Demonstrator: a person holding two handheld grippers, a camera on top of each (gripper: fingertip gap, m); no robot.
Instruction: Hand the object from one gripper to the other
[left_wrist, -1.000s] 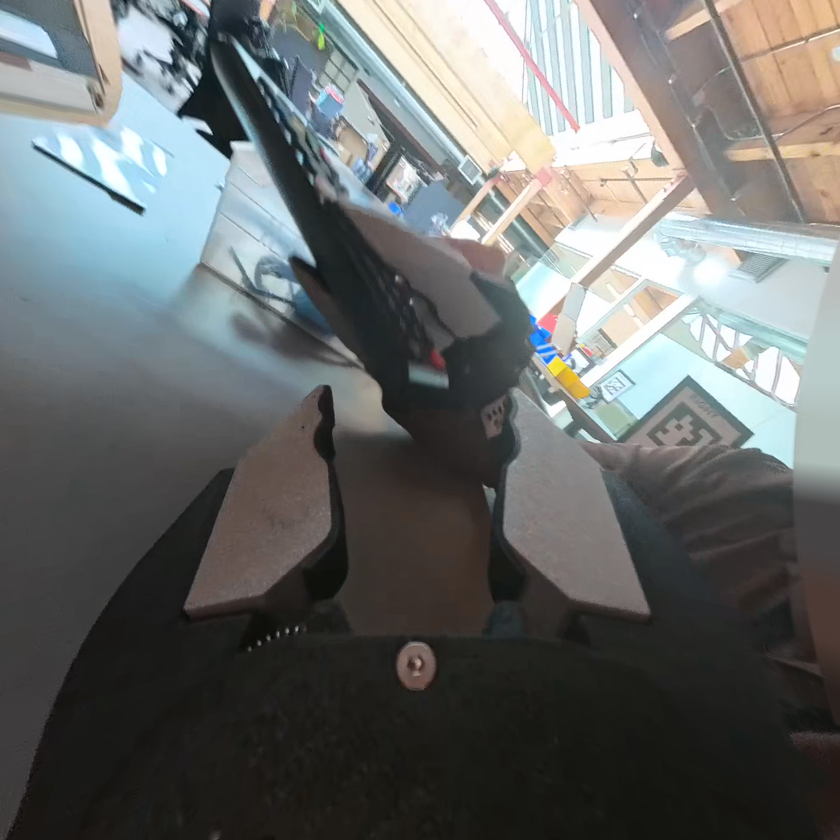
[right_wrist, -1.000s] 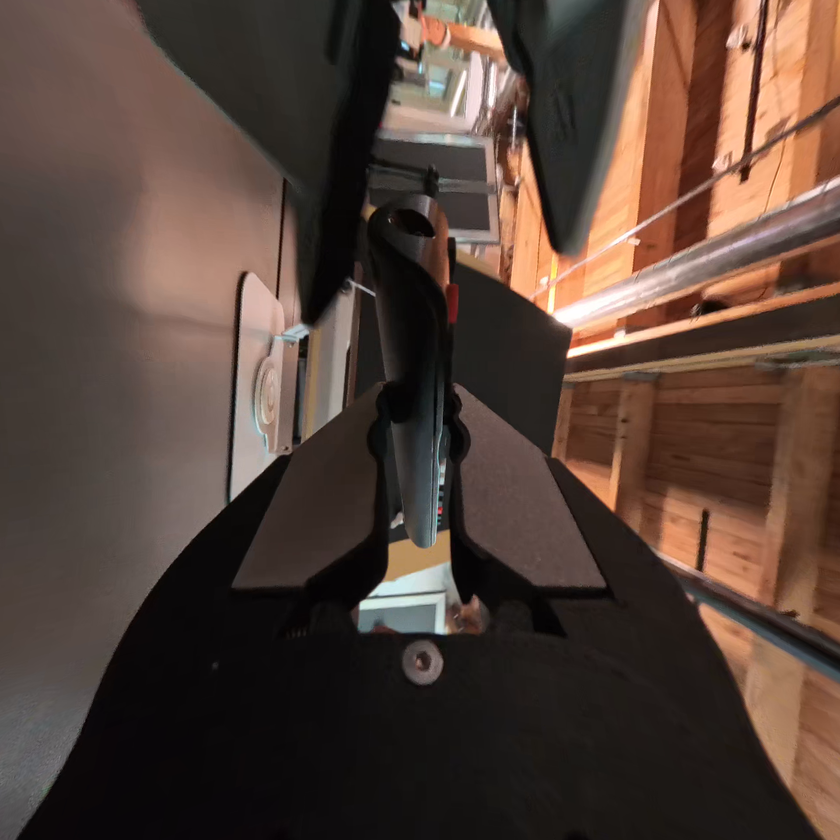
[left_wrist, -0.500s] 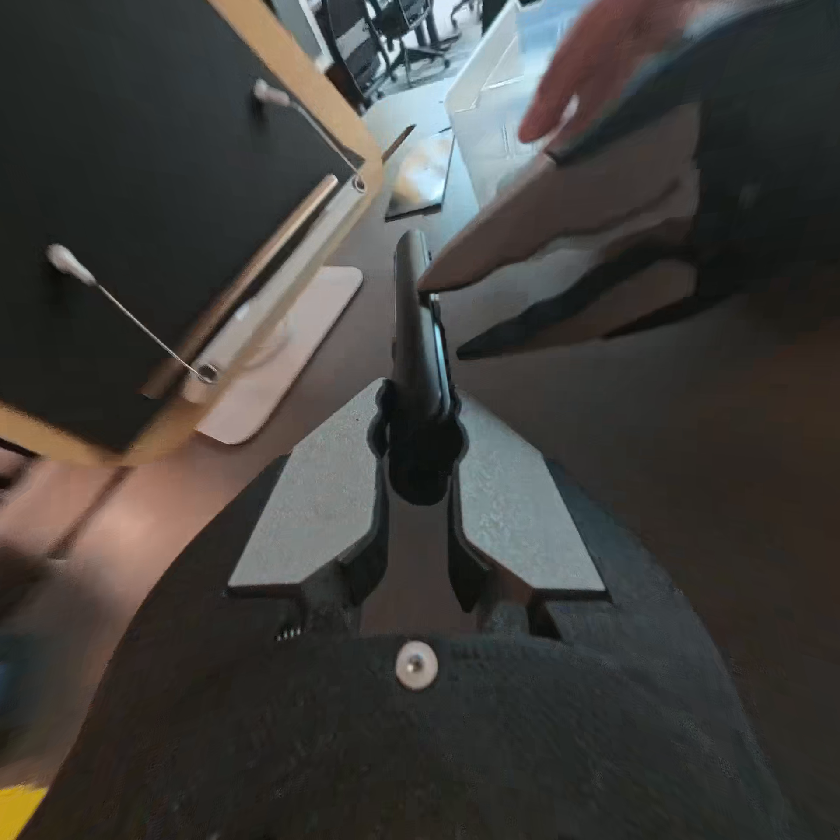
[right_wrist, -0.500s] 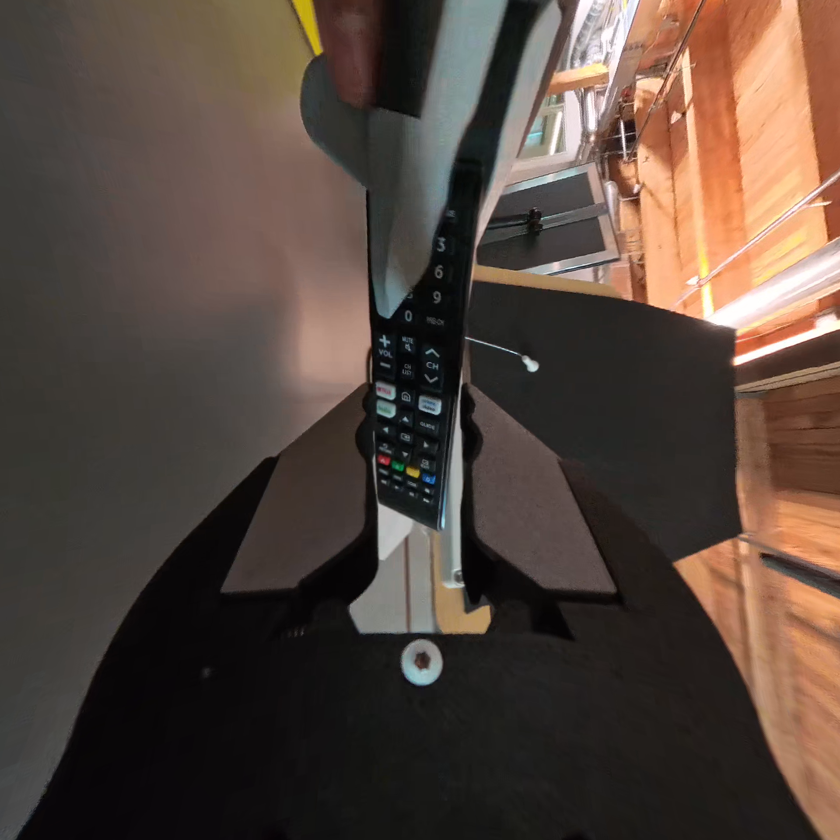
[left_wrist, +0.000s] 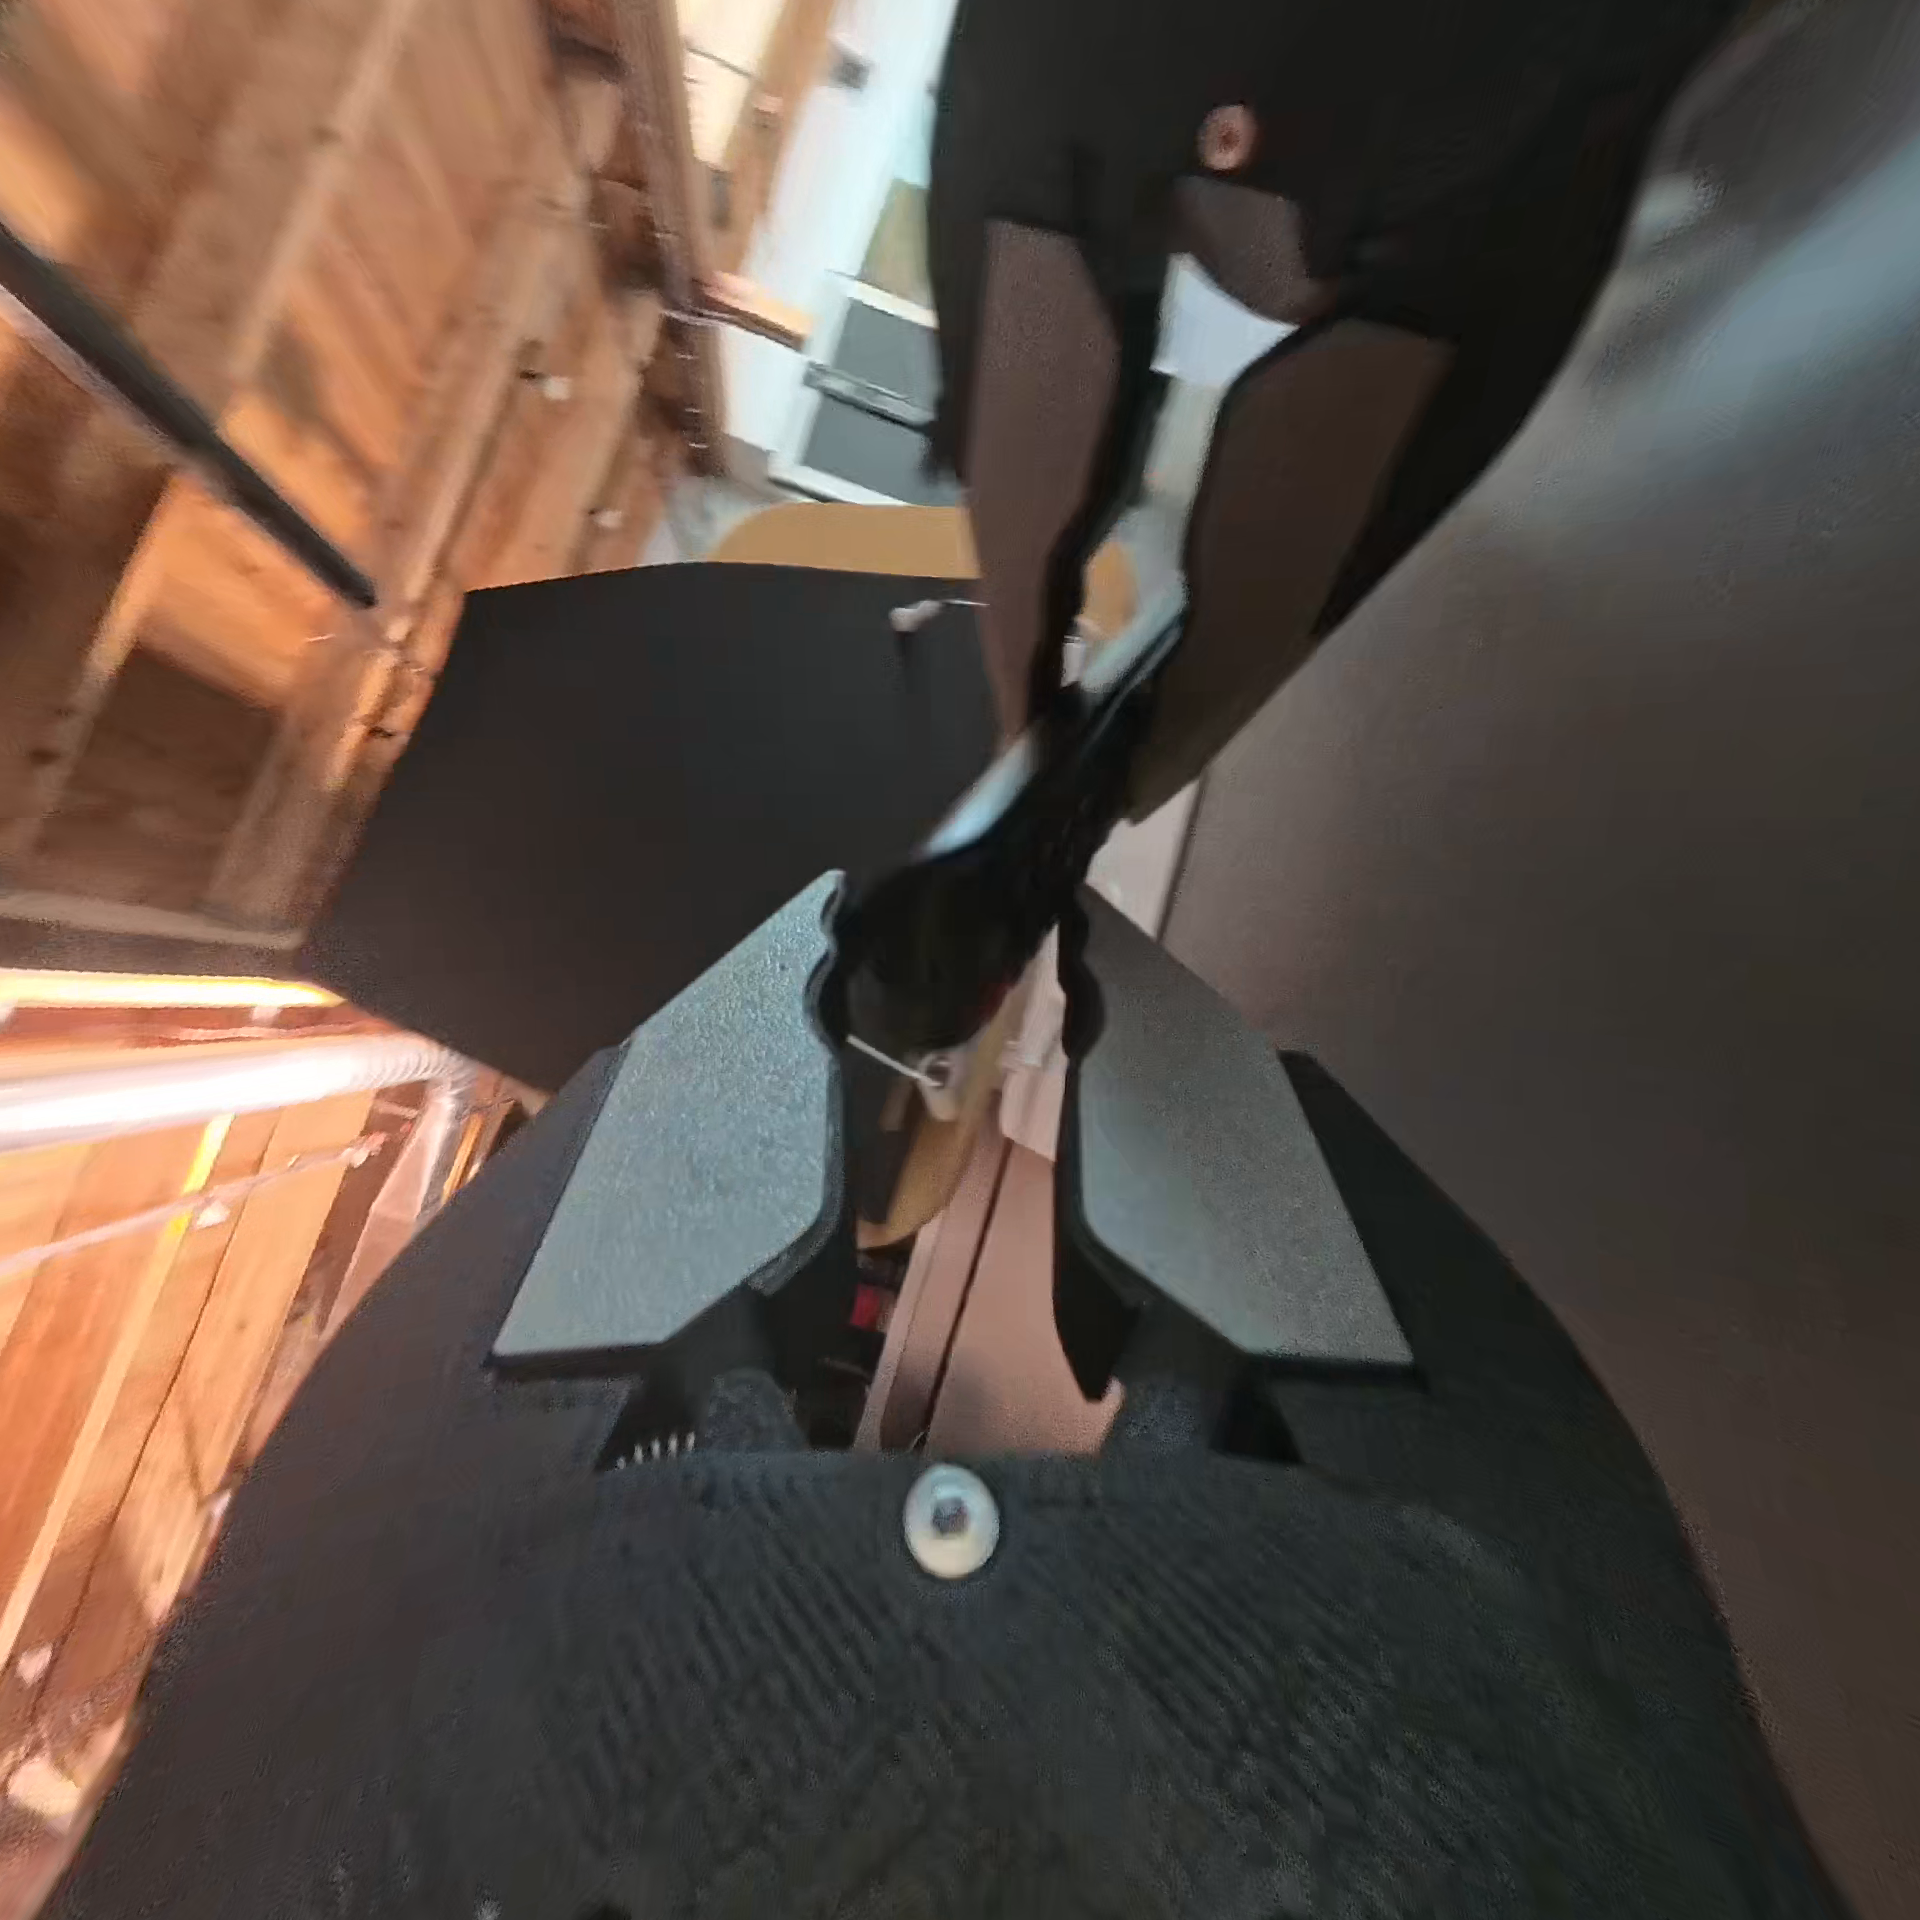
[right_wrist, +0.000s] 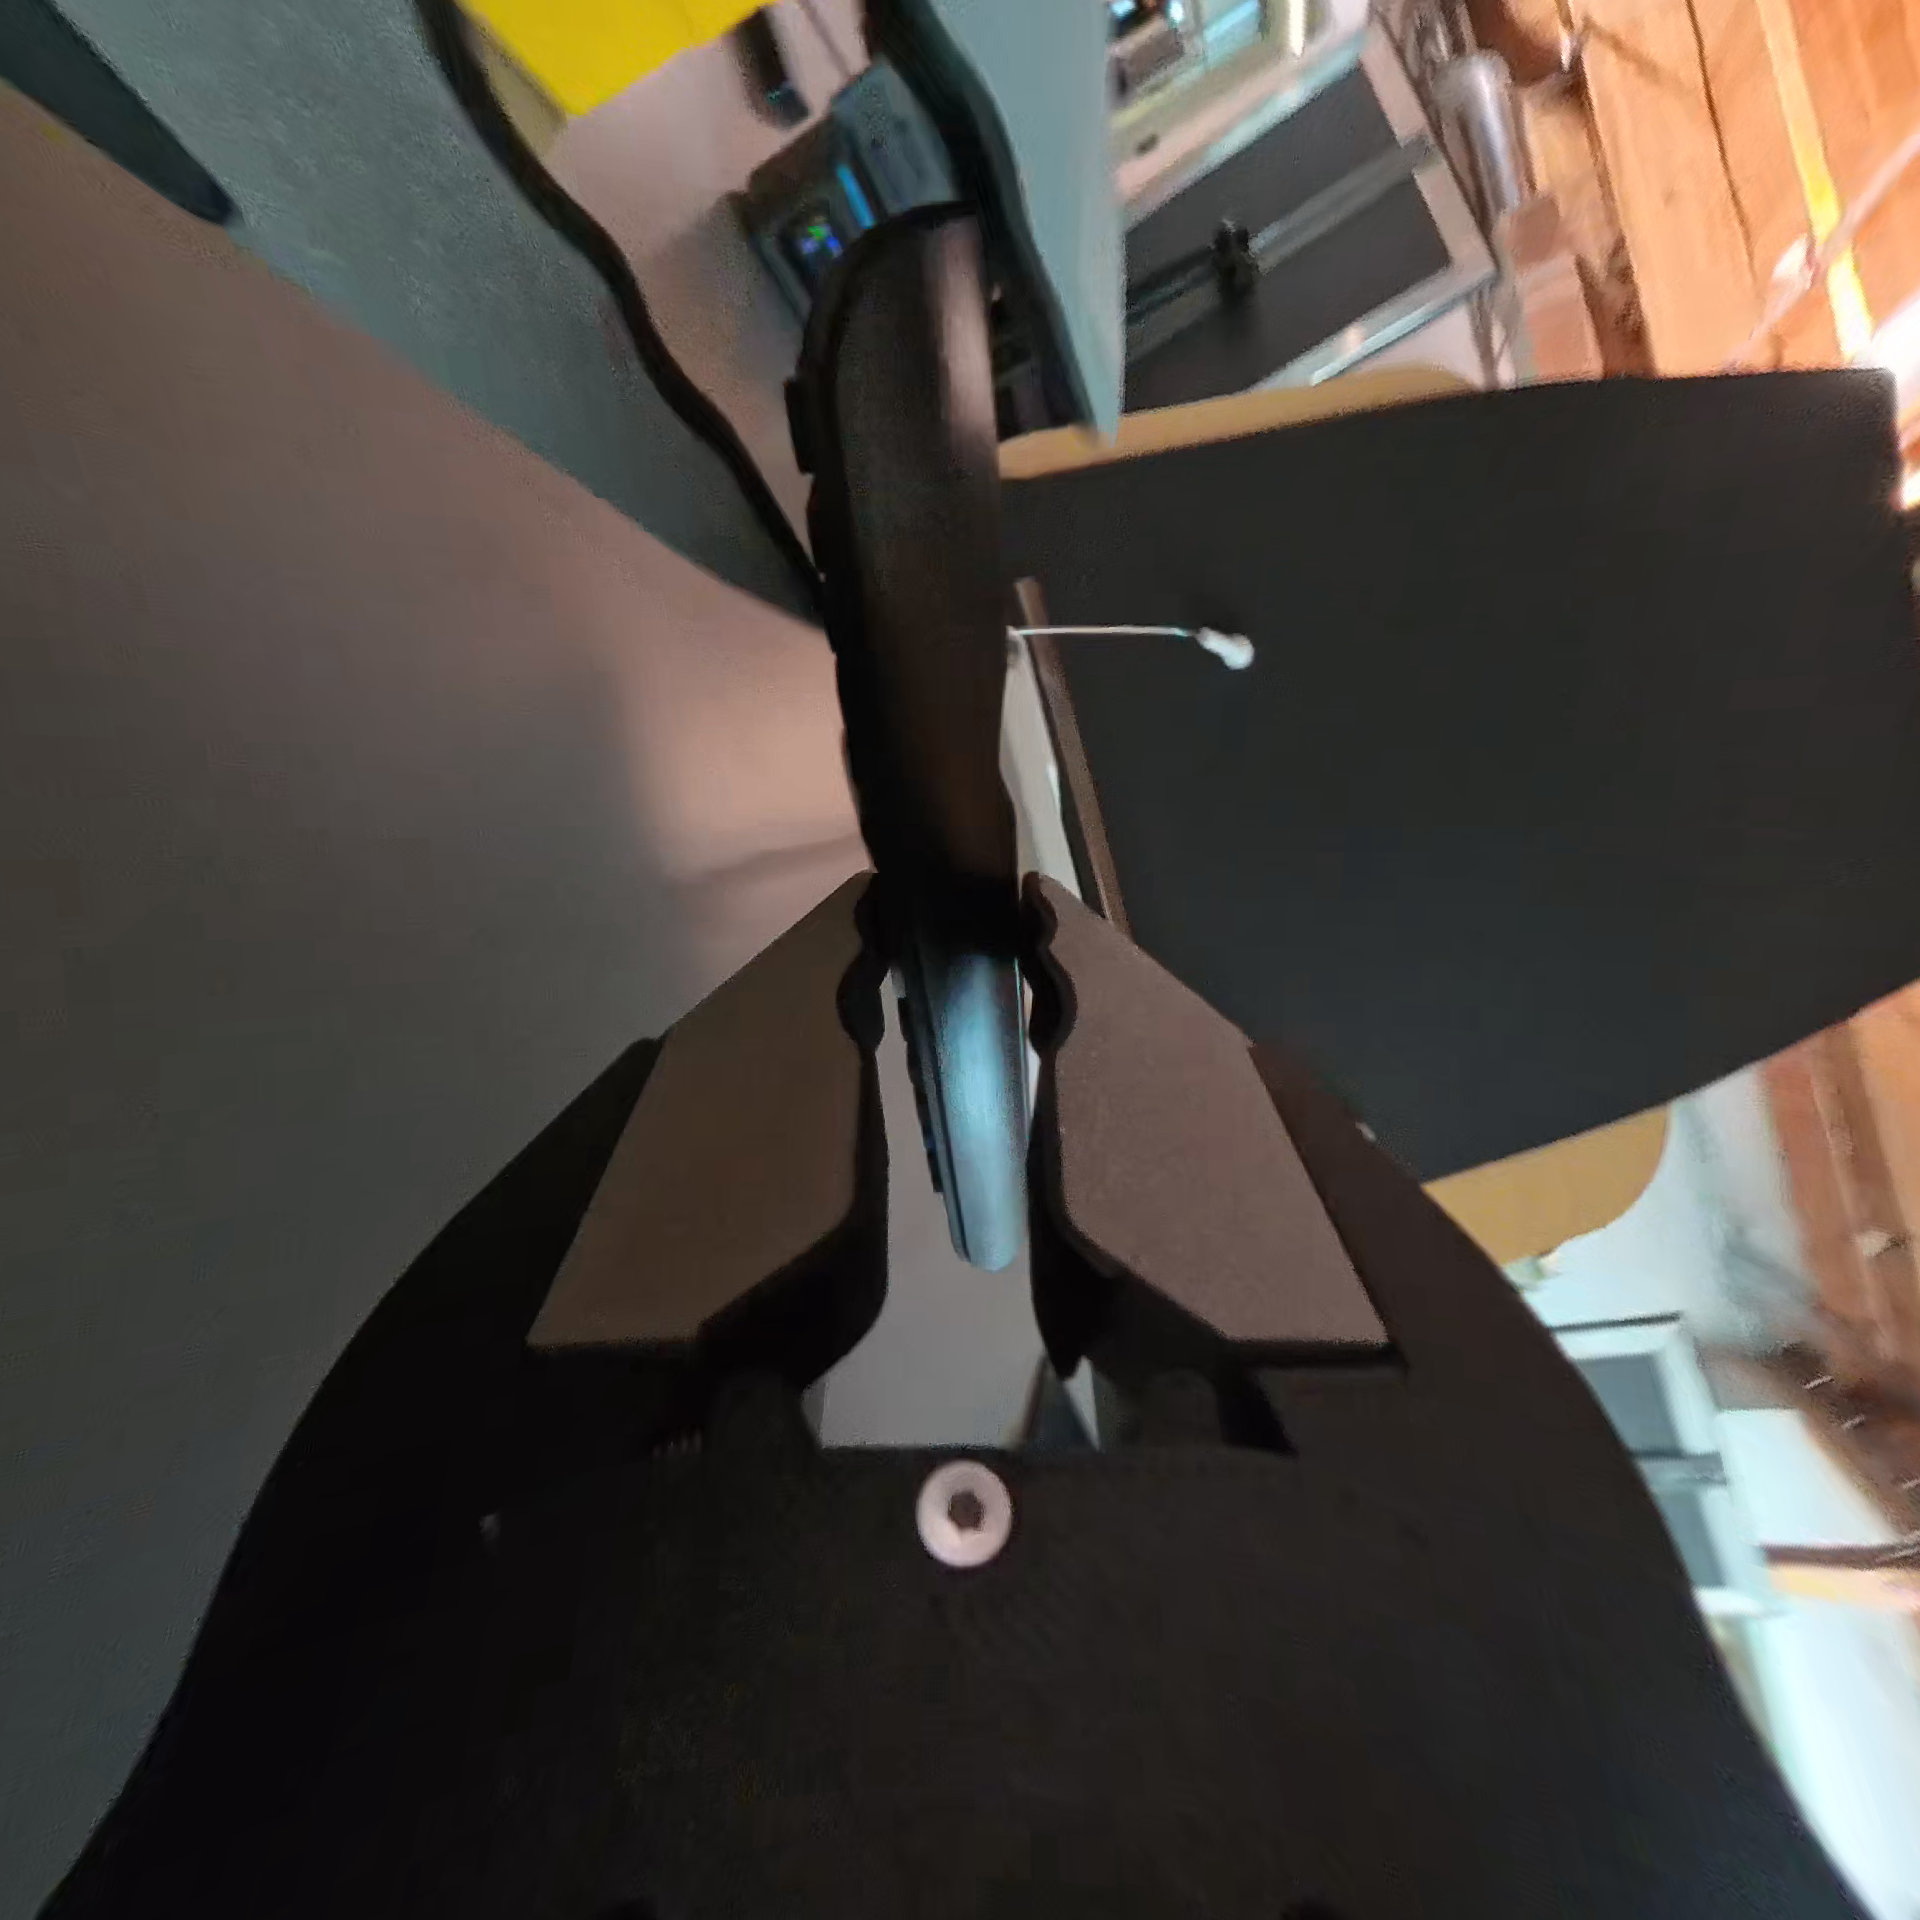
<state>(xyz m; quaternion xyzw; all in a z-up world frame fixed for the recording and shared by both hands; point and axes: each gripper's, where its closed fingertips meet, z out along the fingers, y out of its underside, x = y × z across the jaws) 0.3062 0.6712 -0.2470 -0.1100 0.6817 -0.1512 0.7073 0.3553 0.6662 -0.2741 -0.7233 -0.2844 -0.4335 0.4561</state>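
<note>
Remote (right_wrist: 920, 644) hangs in open air, right tool (right_wrist: 951, 914) clamping one end, left tool (left_wrist: 951, 935) parted around the other.

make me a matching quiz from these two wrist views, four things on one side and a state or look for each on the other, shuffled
Column A
1. remote
2. right gripper
3. left gripper
4. board

Column B
a. clamped near one end of the remote
b. black face, tan edge, a white-tipped pin sticking out
c. black and slim, reaching from one gripper to the other
d. fingertips on either side of the remote's other end

Pairs: 1-c, 2-a, 3-d, 4-b
</note>
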